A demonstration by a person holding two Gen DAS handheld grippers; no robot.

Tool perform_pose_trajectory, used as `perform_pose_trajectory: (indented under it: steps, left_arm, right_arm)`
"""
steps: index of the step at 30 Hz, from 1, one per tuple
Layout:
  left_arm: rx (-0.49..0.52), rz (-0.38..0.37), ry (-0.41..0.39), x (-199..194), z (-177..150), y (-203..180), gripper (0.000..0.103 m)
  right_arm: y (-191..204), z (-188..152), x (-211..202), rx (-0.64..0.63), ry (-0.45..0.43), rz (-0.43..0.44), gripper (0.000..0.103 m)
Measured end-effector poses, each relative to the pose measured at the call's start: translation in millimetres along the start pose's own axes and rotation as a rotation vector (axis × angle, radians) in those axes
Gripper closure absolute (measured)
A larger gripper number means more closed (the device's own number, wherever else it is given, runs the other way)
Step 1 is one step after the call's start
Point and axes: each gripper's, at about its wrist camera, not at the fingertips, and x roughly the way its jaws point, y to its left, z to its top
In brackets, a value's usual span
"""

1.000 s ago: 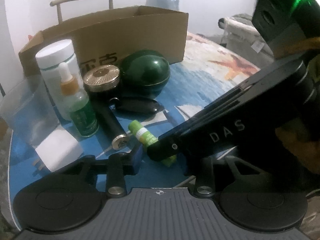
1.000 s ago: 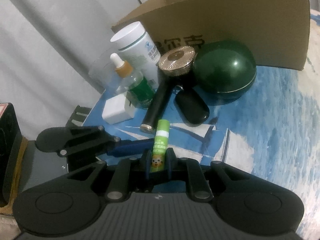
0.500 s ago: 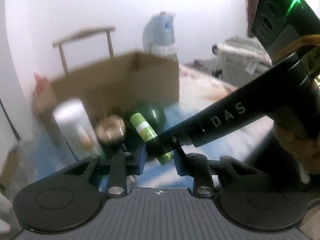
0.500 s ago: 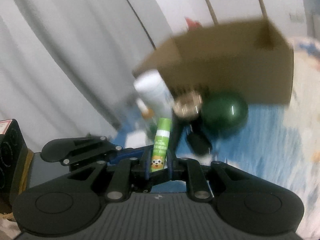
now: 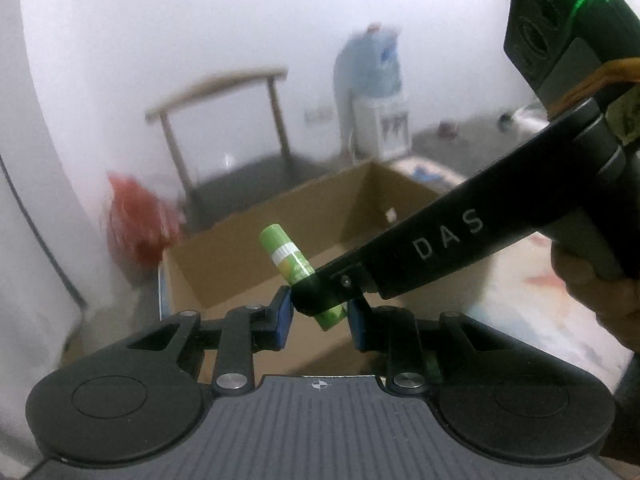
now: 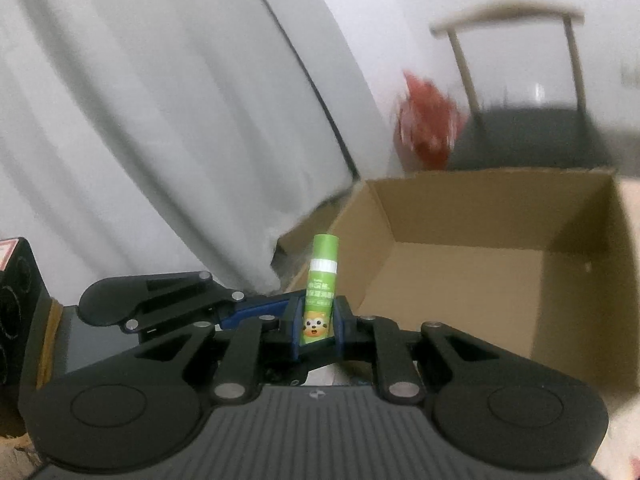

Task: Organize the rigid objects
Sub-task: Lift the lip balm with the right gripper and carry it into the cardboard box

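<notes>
- Since a second ago both grippers have lifted off the table together. The jars and bottles that stood there have dropped out of view, and the open top of the cardboard box (image 6: 460,280) now shows from above.
- The green lip-balm tube (image 6: 320,280) has gone up with them and is held in the air near the box's front edge. It stands nearly upright, cap at 12 o'clock, with a cartoon face on its lower label.
- The right gripper (image 6: 318,320) has its fingers clamped on the tube's lower end.
- In the left wrist view the tube (image 5: 286,254) tilts toward 11 o'clock.
- The left gripper (image 5: 318,318) has just been closing. Its blue-padded fingers (image 5: 280,316) flank the right gripper's tip (image 5: 320,296) and the tube's foot. Whether they press on either I cannot tell.
- A hand (image 5: 600,280) grips the right gripper's handle at 3 o'clock.
- Seen from the right wrist, the box lies from 1 to 3 o'clock of the tube.
- Beyond the box, at 12 to 1 o'clock, stand a chair (image 6: 520,12) and a blurred red bag (image 6: 428,120).
- A pale curtain (image 6: 120,120) fills 9 to 11 o'clock.
- A water dispenser (image 5: 372,64) stands against the far wall.
</notes>
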Motion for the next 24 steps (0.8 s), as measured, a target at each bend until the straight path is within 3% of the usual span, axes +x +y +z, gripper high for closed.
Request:
perform_pose_trajectory:
  steps: [4, 9, 18, 24]
  left_arm:
    - [-0.077, -0.039, 0.159, 50, 25, 38, 0.075]
    - [-0.051, 0.026, 0.265, 94, 24, 54, 0.073]
    - [-0.043, 0.14, 0.344, 124, 20, 74, 0.069]
    - [-0.024, 0.163, 0.314, 114, 24, 70, 0.053]
  right_arm:
    - [-39, 37, 57, 0.121, 0.108, 0.016, 0.085]
    - [-82, 61, 115, 0.265, 0.189, 0.041, 0.086]
    - [-95, 67, 170, 0.352, 0.242, -0.007, 0.086]
    - [-90, 65, 195, 0.364, 0.29, -0.061, 0.085]
